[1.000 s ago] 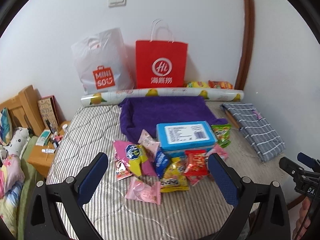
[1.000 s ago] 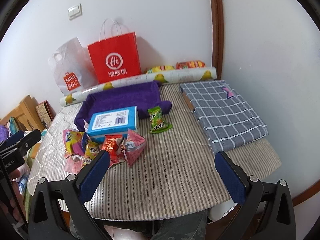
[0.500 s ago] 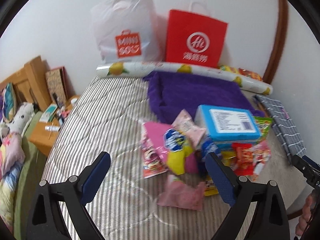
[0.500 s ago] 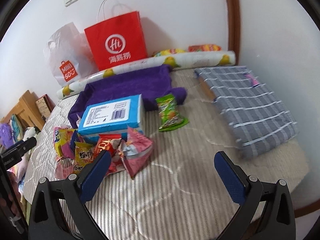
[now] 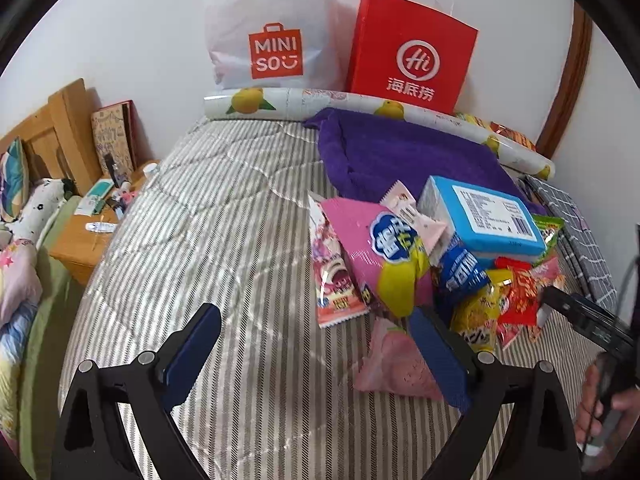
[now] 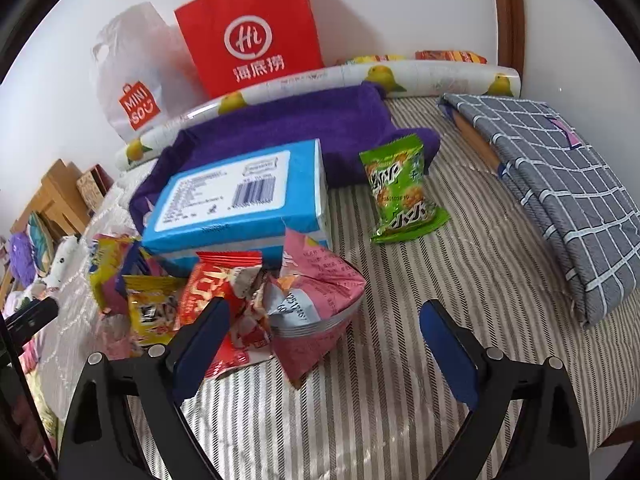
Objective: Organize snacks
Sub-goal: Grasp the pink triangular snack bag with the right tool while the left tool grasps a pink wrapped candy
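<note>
Now the striped bed cover (image 5: 224, 216) holds a purple towel (image 6: 304, 128), a blue box (image 6: 240, 200) and a snack pile (image 5: 400, 272) beside it. One green packet (image 6: 400, 188) lies apart. Both the left gripper (image 5: 316, 352) and right gripper (image 6: 324, 344) are wide apart, holding nothing, and have come closer to the pile.

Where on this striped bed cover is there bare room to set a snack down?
Two free patches: the wide stretch left of the pink snack bag, toward the wooden nightstand; and the strip between the green snack packet and the folded grey checked cloth. It is crowded around the blue box, where packets overlap.
</note>
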